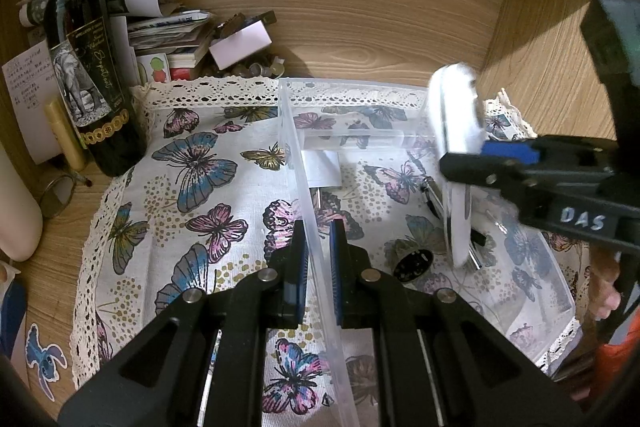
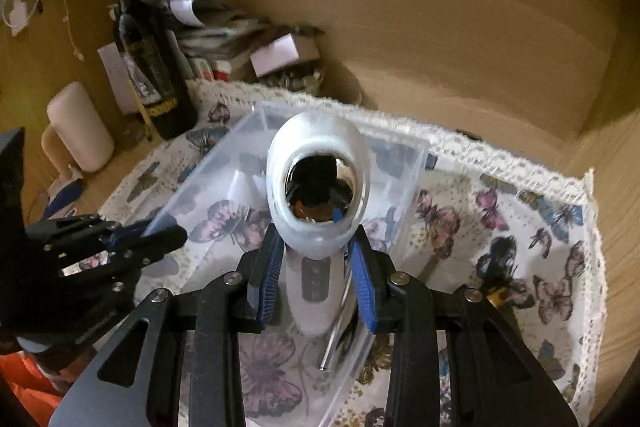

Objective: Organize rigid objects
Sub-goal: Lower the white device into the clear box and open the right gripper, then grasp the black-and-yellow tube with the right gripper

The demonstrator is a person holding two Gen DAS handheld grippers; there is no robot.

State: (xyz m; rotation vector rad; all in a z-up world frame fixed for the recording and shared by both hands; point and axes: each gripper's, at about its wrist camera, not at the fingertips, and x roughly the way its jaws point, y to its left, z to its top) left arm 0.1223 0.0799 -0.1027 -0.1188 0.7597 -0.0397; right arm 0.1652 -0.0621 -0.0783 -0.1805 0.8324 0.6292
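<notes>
A clear plastic box (image 1: 298, 163) stands on a butterfly-print cloth (image 1: 192, 163). My left gripper (image 1: 319, 239) is shut on the box's left wall, one pad on each side. My right gripper (image 2: 316, 259) is shut on a white hand mirror (image 2: 318, 187) and holds it above the box; the mirror (image 1: 456, 131) also shows edge-on in the left wrist view. The box (image 2: 216, 183) holds a pen (image 1: 432, 193), a small black round item (image 1: 412, 263) and a white card (image 1: 322, 167).
A dark wine bottle (image 1: 86, 67) stands at the back left beside a pile of papers, small boxes and coins (image 1: 224, 47). A white cylinder (image 2: 80, 127) stands left of the cloth. Wooden walls close in the back and the right side (image 1: 540, 67).
</notes>
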